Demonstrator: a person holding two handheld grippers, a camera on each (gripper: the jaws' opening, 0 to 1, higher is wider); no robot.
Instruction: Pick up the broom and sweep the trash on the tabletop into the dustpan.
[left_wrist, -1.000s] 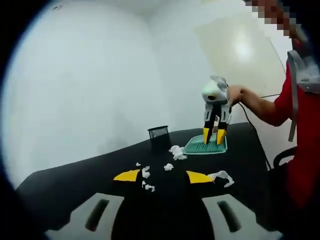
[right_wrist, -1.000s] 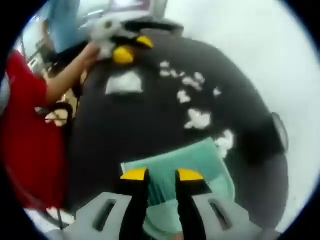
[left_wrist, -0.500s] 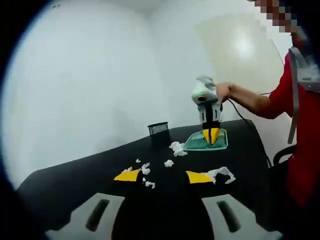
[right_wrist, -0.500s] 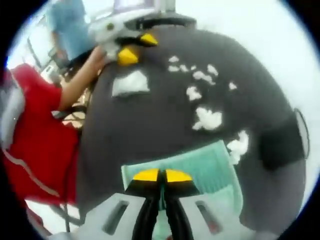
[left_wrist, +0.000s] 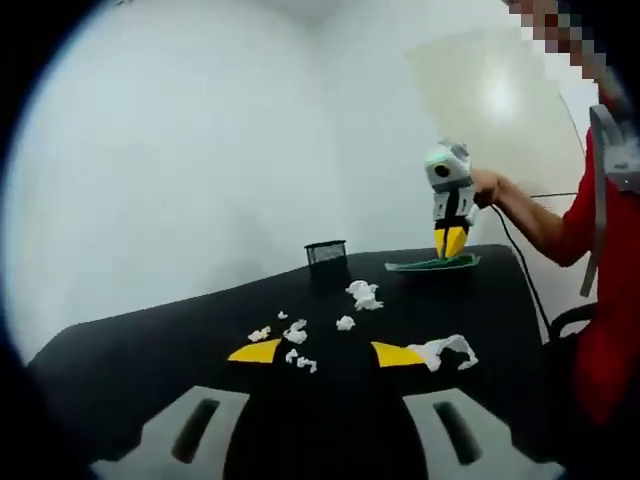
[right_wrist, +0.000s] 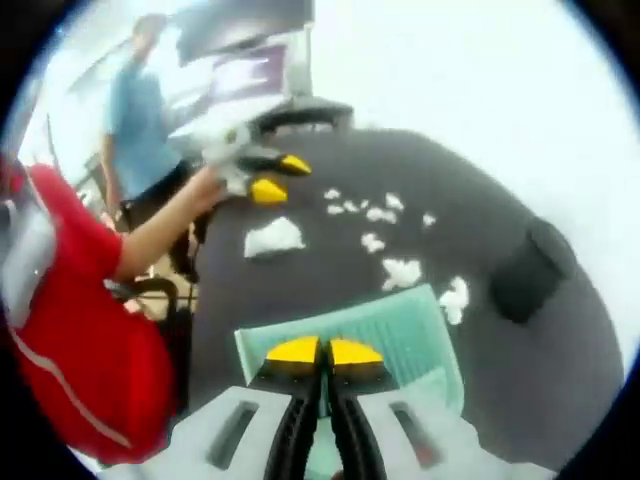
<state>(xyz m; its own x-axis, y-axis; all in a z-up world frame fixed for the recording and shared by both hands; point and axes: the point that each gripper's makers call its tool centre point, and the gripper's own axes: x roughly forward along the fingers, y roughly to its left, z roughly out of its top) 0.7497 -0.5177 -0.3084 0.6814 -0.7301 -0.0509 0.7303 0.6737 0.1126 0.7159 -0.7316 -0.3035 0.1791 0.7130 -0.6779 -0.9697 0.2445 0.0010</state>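
A teal dustpan is held near the table's far edge, with my right gripper shut on its near rim. In the left gripper view the dustpan looks thin and edge-on under that gripper. White paper scraps lie scattered on the black tabletop, with a bigger crumpled piece beside my right jaw tip. My left gripper hovers open just above the scraps and holds nothing. The right gripper view shows it open across the table, near the big scrap.
A black mesh pen holder stands at the table's back edge beside the dustpan, also seen as a dark holder. A person's red sleeve borders the table. Another person in blue stands behind, near an office chair.
My right gripper's jaws closed on the dustpan, and the dustpan has come up and now looks edge-on from the left. The left gripper stays open over the scraps.
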